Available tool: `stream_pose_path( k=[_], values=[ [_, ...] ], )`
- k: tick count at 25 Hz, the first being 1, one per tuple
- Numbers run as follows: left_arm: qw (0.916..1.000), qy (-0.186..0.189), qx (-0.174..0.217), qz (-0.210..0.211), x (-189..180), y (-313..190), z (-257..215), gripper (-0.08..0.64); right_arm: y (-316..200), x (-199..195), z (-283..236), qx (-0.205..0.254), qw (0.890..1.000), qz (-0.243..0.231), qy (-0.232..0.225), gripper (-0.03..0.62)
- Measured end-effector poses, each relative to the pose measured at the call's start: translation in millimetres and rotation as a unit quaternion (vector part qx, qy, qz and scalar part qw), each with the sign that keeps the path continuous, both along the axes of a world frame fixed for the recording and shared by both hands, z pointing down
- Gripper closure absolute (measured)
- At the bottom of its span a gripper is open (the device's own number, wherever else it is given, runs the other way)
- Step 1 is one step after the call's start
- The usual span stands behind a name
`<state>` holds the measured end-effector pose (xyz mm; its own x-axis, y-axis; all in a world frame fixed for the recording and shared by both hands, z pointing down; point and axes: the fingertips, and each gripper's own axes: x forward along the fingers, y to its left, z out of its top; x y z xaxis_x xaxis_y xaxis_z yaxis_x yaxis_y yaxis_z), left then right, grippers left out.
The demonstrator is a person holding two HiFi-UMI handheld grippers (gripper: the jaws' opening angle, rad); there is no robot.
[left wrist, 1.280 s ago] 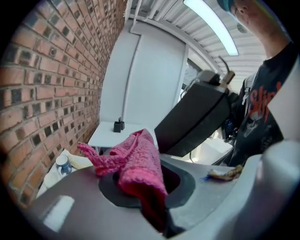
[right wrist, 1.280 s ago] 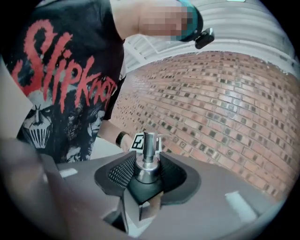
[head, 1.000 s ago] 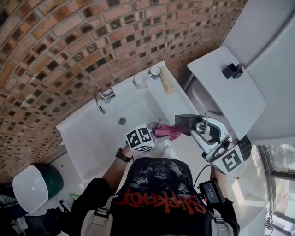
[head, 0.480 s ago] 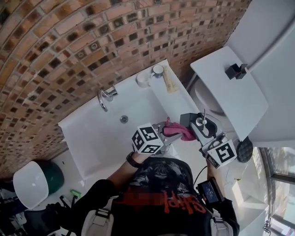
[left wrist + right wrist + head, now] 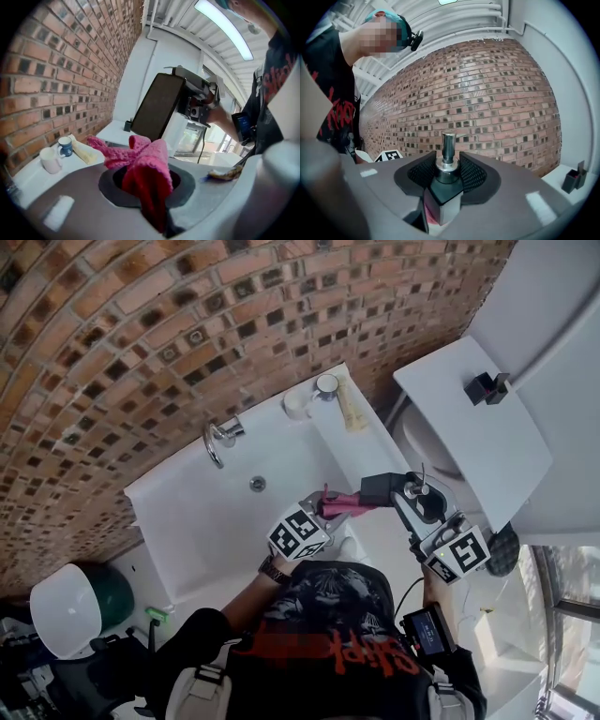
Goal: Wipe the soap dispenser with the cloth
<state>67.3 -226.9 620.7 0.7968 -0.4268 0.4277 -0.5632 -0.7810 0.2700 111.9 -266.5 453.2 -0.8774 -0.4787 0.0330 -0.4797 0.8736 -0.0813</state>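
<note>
The soap dispenser (image 5: 380, 488) is a dark square bottle with a silver pump (image 5: 448, 149); my right gripper (image 5: 447, 174) is shut on it and holds it above the white sink (image 5: 192, 521). In the left gripper view its dark flat side (image 5: 157, 106) faces me. A pink cloth (image 5: 146, 168) is bunched in my left gripper (image 5: 145, 180), which is shut on it. In the head view the pink cloth (image 5: 343, 503) lies against the dispenser's left side, with the left gripper (image 5: 317, 514) just left of it.
A tap (image 5: 219, 439) stands at the sink's back edge. Two mugs (image 5: 298, 403) and a folded beige cloth (image 5: 352, 409) sit at the sink's far right corner. A white toilet with a cistern lid (image 5: 473, 442) is to the right, a small black object (image 5: 487, 387) on it.
The left gripper with the pink cloth has shifted along the dispenser's side, its marker cube turning. The right gripper has dropped slightly and rolled, still holding the dispenser.
</note>
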Motion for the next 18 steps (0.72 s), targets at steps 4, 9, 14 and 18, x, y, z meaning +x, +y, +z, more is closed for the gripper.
stream_pose_path(
  k=[4, 9, 14, 18],
  values=[
    [0.9947, -0.002, 0.03, -0.098, -42.5, -21.5, -4.1, 0.509, -16.1, -3.4, 21.4, -0.003, 1.0, -0.004, 0.022, 0.436],
    [0.9792, 0.018, 0.068, -0.19, -95.0, -28.3, -26.3, 0.509, -43.0, -14.8, 80.9, -0.032, 0.996, -0.003, 0.084, 0.436],
    [0.9683, 0.005, 0.07, -0.24, -127.5, -22.0, -30.8, 0.509, -80.6, -37.4, 143.6, -0.046, 0.994, -0.014, 0.101, 0.436],
    [0.9589, 0.013, 0.082, -0.271, -141.7, -15.8, -36.8, 0.509, -113.5, -49.4, 189.3, -0.073, 0.991, -0.002, 0.111, 0.436]
  ],
)
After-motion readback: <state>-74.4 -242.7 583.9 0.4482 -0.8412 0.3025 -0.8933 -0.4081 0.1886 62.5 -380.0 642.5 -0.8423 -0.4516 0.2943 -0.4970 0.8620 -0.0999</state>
